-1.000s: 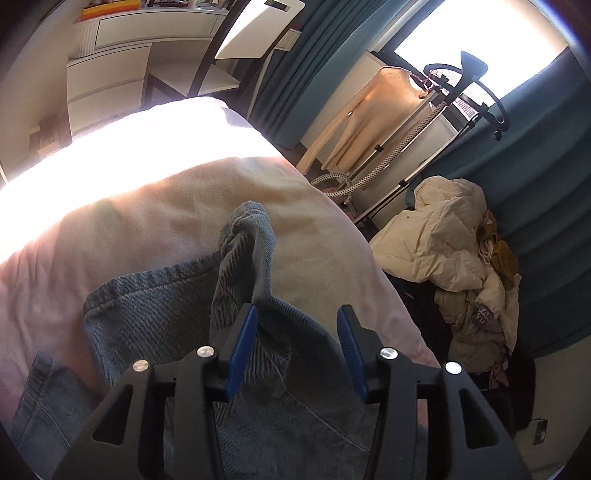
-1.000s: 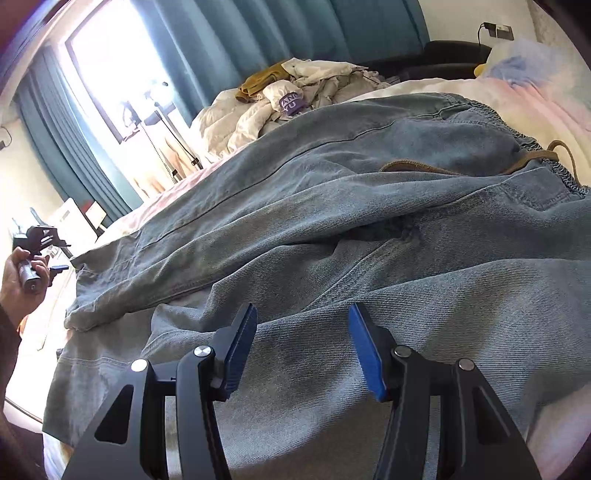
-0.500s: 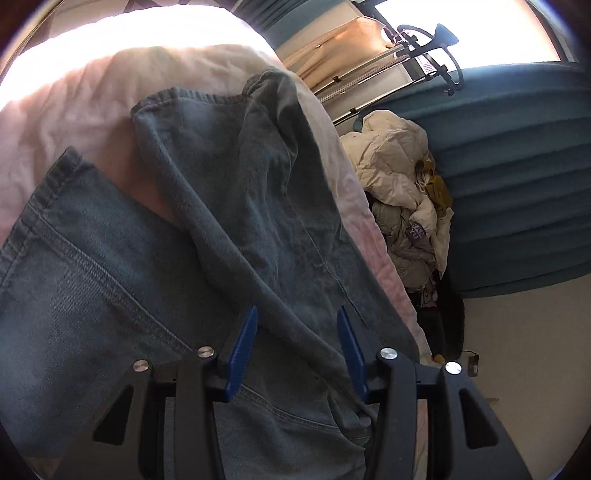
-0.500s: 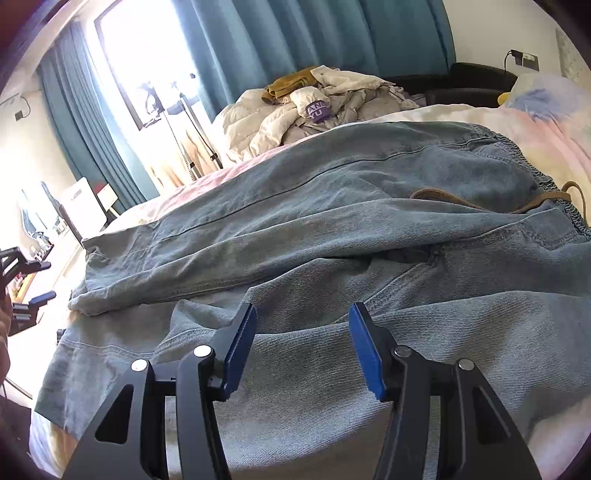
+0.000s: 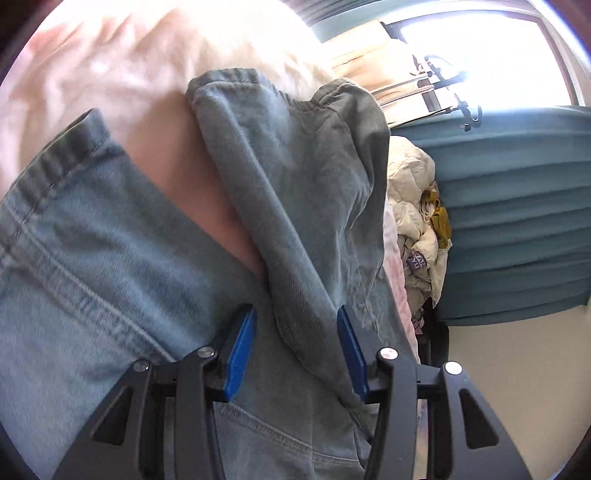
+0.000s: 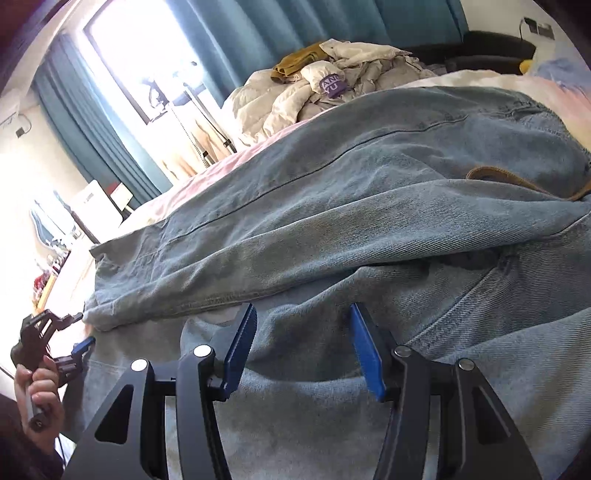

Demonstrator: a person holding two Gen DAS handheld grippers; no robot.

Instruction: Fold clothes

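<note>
Jeans [image 6: 369, 229] lying spread across bed [image 5: 110, 66]. Hovering my left tongs [image 5: 295, 343] over one leg, right tongs [image 6: 303, 343] over other, both gaping open, gripping nothing.

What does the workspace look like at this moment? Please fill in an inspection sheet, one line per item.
Surface: bed with pale pink bedding, sunlit at its far end.
Job's things: blue jeans spread along the bed, legs lying apart, hems at the far end, a brown drawstring at the waist.
Clutter: pile of pale jackets and clothes beside the bed.
Grippers: left tool open, over the narrower leg; right tool open, over the denim; neither grips cloth.
Cables: a plug and lead at a wall socket.
Surroundings: teal curtains, bright window, garment stand holding a beige top.
</note>
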